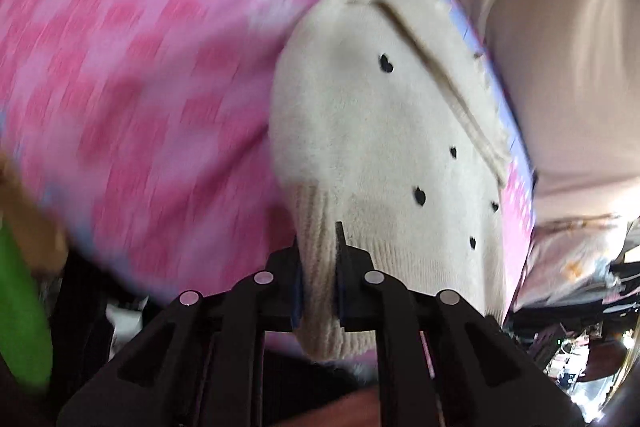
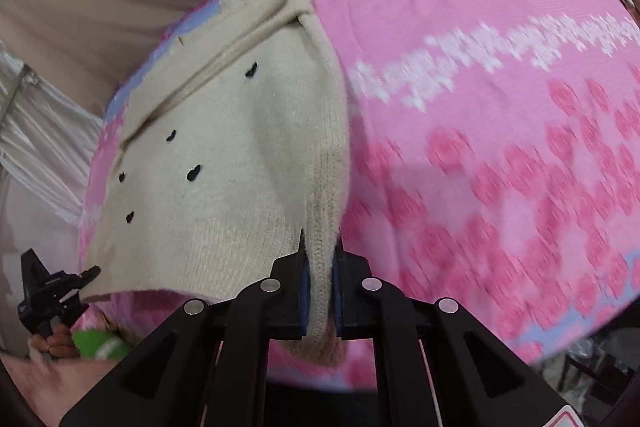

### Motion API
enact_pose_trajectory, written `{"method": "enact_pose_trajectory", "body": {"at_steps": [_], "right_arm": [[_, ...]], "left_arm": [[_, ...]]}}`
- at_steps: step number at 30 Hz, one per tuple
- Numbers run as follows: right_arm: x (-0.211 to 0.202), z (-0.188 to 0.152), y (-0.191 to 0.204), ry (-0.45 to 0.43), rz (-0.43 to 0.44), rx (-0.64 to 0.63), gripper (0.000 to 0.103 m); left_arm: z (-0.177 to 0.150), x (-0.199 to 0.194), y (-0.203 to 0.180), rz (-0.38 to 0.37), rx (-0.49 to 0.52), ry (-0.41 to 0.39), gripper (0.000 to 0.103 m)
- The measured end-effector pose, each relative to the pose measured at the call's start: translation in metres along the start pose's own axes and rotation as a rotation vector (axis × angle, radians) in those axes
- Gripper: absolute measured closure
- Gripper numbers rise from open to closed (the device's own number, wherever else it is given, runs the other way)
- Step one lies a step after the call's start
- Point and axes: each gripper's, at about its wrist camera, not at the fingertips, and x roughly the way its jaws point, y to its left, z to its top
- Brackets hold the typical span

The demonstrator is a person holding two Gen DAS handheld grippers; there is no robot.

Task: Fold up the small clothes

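Observation:
A small cream knit garment with little black hearts lies on a pink patterned cloth. My left gripper is shut on the garment's ribbed hem at one corner. My right gripper is shut on the ribbed hem of the same garment at the other corner. The left gripper also shows in the right wrist view at the garment's lower left corner. A folded band runs along the garment's far edge in both views.
The pink cloth has a light blue border and covers the work surface. Beige fabric lies beyond it. A green object sits at the left edge. Cluttered items show at the lower right.

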Motion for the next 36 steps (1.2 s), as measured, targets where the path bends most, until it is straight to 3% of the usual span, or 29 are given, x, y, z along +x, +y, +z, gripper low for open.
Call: {"method": "enact_pose_trajectory", "body": {"at_steps": [5, 7, 9, 10, 12, 14, 16, 19, 21, 24, 25, 26, 28, 30, 31, 32, 33, 36], "right_arm": [[0.002, -0.072, -0.014, 0.287, 0.007, -0.073, 0.096], [-0.012, -0.07, -0.007, 0.292, 0.03, -0.103, 0.096], [-0.032, -0.043, 0.003, 0.21, 0.067, -0.102, 0.096], [-0.045, -0.017, 0.01, 0.125, 0.1, -0.089, 0.096], [-0.06, 0.029, 0.02, -0.004, 0.168, -0.051, 0.096], [-0.067, 0.08, 0.026, -0.145, 0.221, -0.027, 0.096], [-0.056, 0.128, 0.026, -0.231, 0.259, 0.023, 0.095], [-0.018, 0.192, 0.029, -0.285, 0.271, 0.09, 0.095], [0.017, 0.228, 0.03, -0.283, 0.259, 0.139, 0.09], [0.054, 0.262, 0.021, -0.285, 0.165, 0.269, 0.085], [0.052, 0.263, 0.017, -0.311, 0.161, 0.294, 0.085], [0.045, 0.263, 0.016, -0.341, 0.167, 0.307, 0.085], [0.028, 0.258, 0.013, -0.392, 0.182, 0.297, 0.08], [0.014, 0.245, 0.012, -0.399, 0.173, 0.249, 0.07], [0.009, 0.231, 0.01, -0.401, 0.178, 0.219, 0.068], [0.007, 0.218, 0.009, -0.402, 0.172, 0.198, 0.06], [0.008, 0.204, 0.009, -0.399, 0.148, 0.179, 0.05], [0.029, 0.169, 0.008, -0.334, 0.057, 0.133, 0.045]], "left_arm": [[-0.042, -0.024, 0.031, 0.045, -0.105, 0.073, 0.092], [-0.048, -0.042, 0.025, 0.048, -0.1, 0.07, 0.092], [-0.041, -0.059, 0.003, 0.037, -0.045, 0.025, 0.092], [-0.033, -0.068, -0.013, 0.016, -0.011, -0.022, 0.092], [-0.011, -0.077, -0.038, -0.066, 0.013, -0.097, 0.092], [0.03, -0.071, -0.074, -0.148, 0.07, -0.183, 0.092], [0.075, -0.058, -0.109, -0.17, 0.148, -0.278, 0.092], [0.136, -0.027, -0.151, -0.17, 0.211, -0.373, 0.092], [0.172, 0.004, -0.172, -0.13, 0.204, -0.408, 0.089], [0.217, 0.063, -0.194, 0.044, 0.227, -0.447, 0.087], [0.229, 0.08, -0.194, 0.116, 0.221, -0.449, 0.087], [0.235, 0.085, -0.191, 0.139, 0.198, -0.443, 0.088], [0.241, 0.079, -0.183, 0.056, 0.171, -0.433, 0.087], [0.237, 0.058, -0.173, 0.034, 0.21, -0.446, 0.077], [0.232, 0.045, -0.166, 0.047, 0.24, -0.463, 0.057], [0.228, 0.039, -0.16, 0.063, 0.251, -0.477, 0.042], [0.221, 0.031, -0.151, 0.077, 0.253, -0.494, 0.04], [0.204, 0.031, -0.113, 0.093, 0.234, -0.441, 0.039]]}}
